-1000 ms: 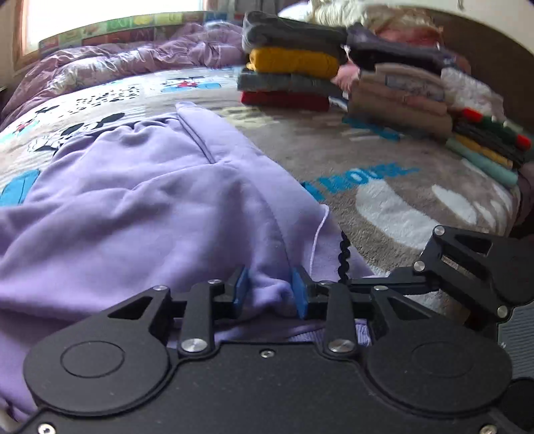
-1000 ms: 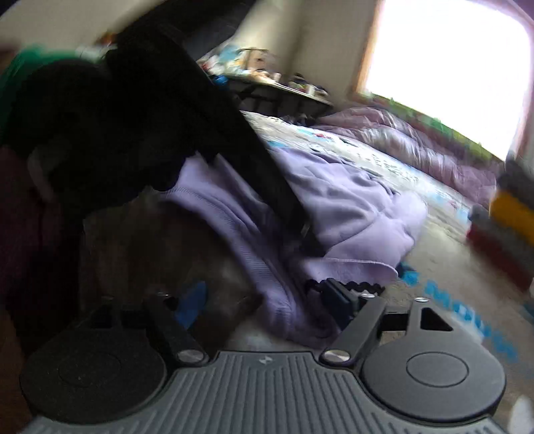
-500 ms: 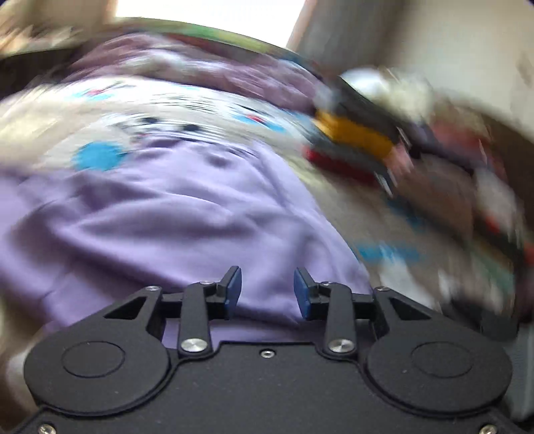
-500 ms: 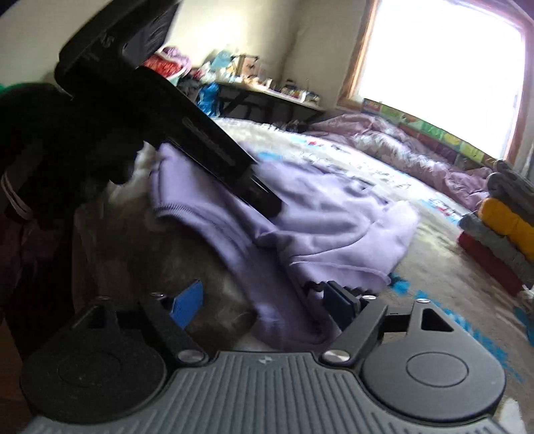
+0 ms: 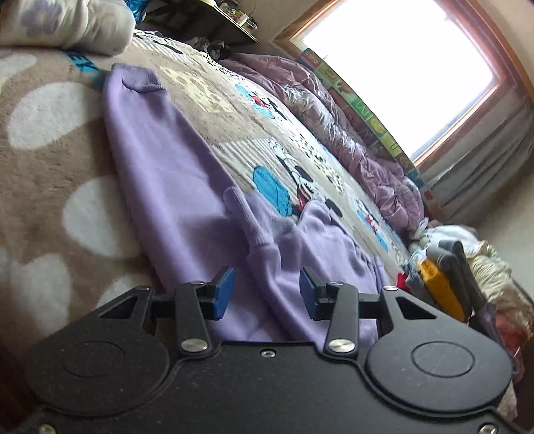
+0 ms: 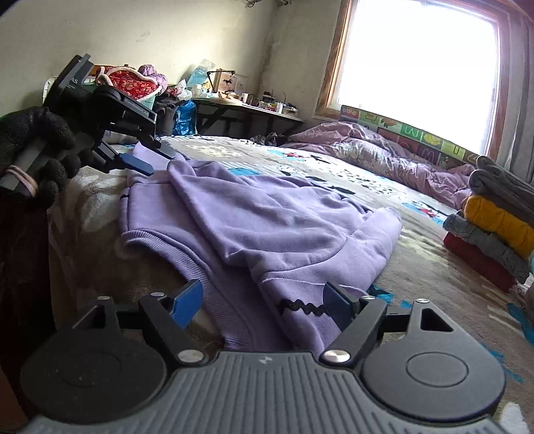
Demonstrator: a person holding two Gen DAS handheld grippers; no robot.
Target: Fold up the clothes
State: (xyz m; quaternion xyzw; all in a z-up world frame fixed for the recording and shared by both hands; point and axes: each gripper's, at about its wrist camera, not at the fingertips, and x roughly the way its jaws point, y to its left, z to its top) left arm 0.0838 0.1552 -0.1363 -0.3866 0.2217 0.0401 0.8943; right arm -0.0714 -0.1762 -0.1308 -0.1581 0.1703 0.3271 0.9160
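A lilac sweatshirt (image 6: 267, 213) lies crumpled on the patterned bed cover (image 6: 417, 267). One sleeve (image 5: 160, 150) stretches away in the left wrist view, and a ribbed cuff (image 5: 250, 227) lies across the body. My left gripper (image 5: 266, 293) hovers low over the fabric. Its jaws are opening, and the blue pads (image 5: 222, 293) press on nothing. In the right wrist view a black-gloved hand (image 6: 33, 143) holds that left gripper (image 6: 152, 158) at the sweatshirt's far left corner. My right gripper (image 6: 262, 300) stands open with the ribbed hem (image 6: 213, 300) lying loose between its fingers.
A stack of folded clothes (image 6: 494, 217) stands on the bed at the right; it also shows as a stack (image 5: 444, 283) in the left wrist view. A rumpled purple duvet (image 6: 383, 153) lies under the window. A cluttered desk (image 6: 247, 106) stands behind the bed, and a pillow (image 5: 66, 23) lies at the top left.
The left gripper let go of the sweatshirt fold it pinched, swung left along the bed and rolled, so its view now tilts toward the window. The right gripper barely shifted.
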